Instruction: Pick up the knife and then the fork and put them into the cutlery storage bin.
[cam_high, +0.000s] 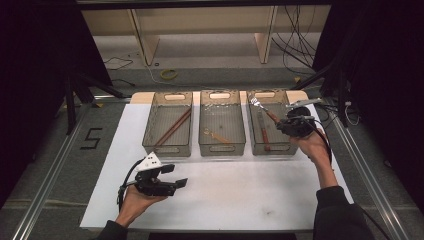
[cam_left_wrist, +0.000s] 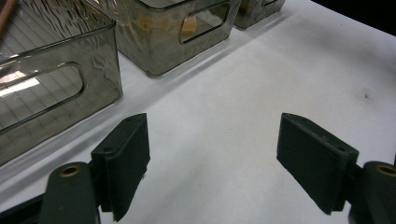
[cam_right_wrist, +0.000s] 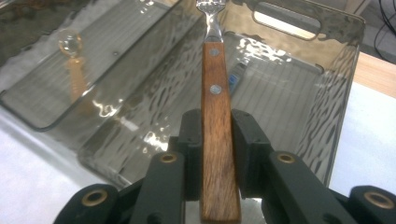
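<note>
My right gripper (cam_high: 289, 123) is shut on the wooden handle of a fork (cam_high: 265, 110), whose tines point to the far left over the right clear bin (cam_high: 272, 149). In the right gripper view the fork (cam_right_wrist: 215, 93) runs straight up between the two pads of that gripper (cam_right_wrist: 218, 120), above the bin's ribbed floor. Another wooden-handled utensil (cam_high: 263, 133) lies inside this bin. My left gripper (cam_high: 175, 176) is held open in the person's hand over the white mat near the front left. Nothing sits between its pads (cam_left_wrist: 212, 140).
Three clear bins stand in a row at the back of the white mat (cam_high: 240, 200). The left bin (cam_high: 167, 150) holds chopsticks (cam_high: 172, 129), and the middle bin (cam_high: 222, 148) holds an amber spoon (cam_high: 216, 135). Cables and shelf legs lie beyond the table.
</note>
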